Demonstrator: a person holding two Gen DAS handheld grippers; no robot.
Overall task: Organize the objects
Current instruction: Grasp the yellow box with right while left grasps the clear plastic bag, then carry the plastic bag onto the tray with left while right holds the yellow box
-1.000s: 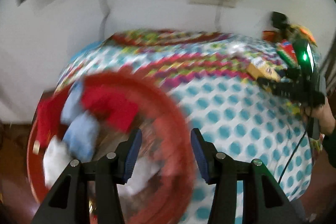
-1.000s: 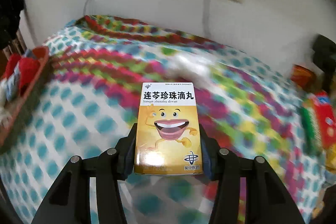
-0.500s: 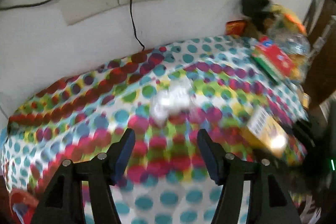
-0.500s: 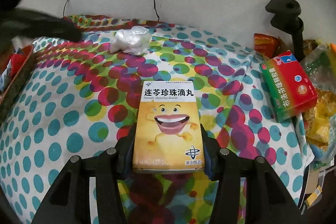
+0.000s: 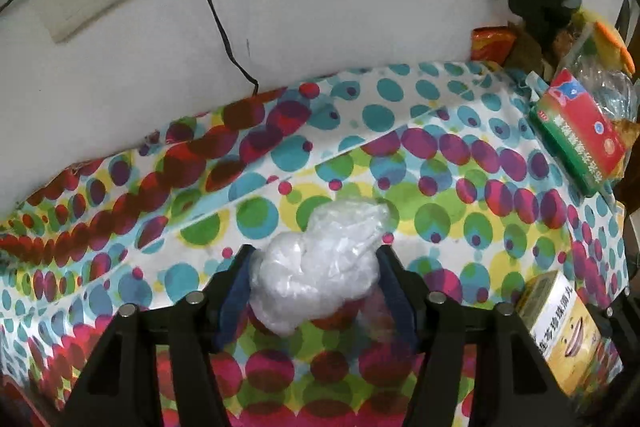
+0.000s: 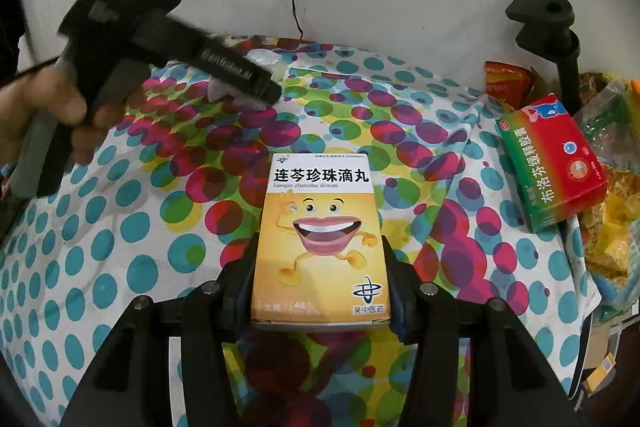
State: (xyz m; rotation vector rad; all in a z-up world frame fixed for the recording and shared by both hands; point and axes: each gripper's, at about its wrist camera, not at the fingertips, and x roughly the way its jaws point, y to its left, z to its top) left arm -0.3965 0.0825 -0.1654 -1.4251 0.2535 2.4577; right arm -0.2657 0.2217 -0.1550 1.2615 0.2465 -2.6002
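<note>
A crumpled clear plastic bag (image 5: 320, 267) lies on the dotted tablecloth (image 5: 460, 155) near the wall. My left gripper (image 5: 315, 253) straddles it; the jaws are closing and both pads touch the bag's sides. In the right wrist view this left gripper (image 6: 264, 93) reaches in from the upper left, and a person's hand (image 6: 52, 107) holds it. My right gripper (image 6: 320, 243) is shut on a yellow medicine box (image 6: 320, 239) with a smiling cartoon, held just above the cloth. That box (image 5: 560, 331) also shows at the lower right of the left wrist view.
A red and green medicine box (image 6: 552, 163) lies at the table's right edge beside snack packets (image 6: 506, 83) and crinkled bags. A black stand (image 6: 560, 39) rises at the back right. A cable (image 5: 224, 39) hangs from the wall socket down to the cloth.
My left gripper swung right from the red basket across the table to the plastic bag and came down around it. The right gripper, still holding the yellow box, slid slightly, then stayed still.
</note>
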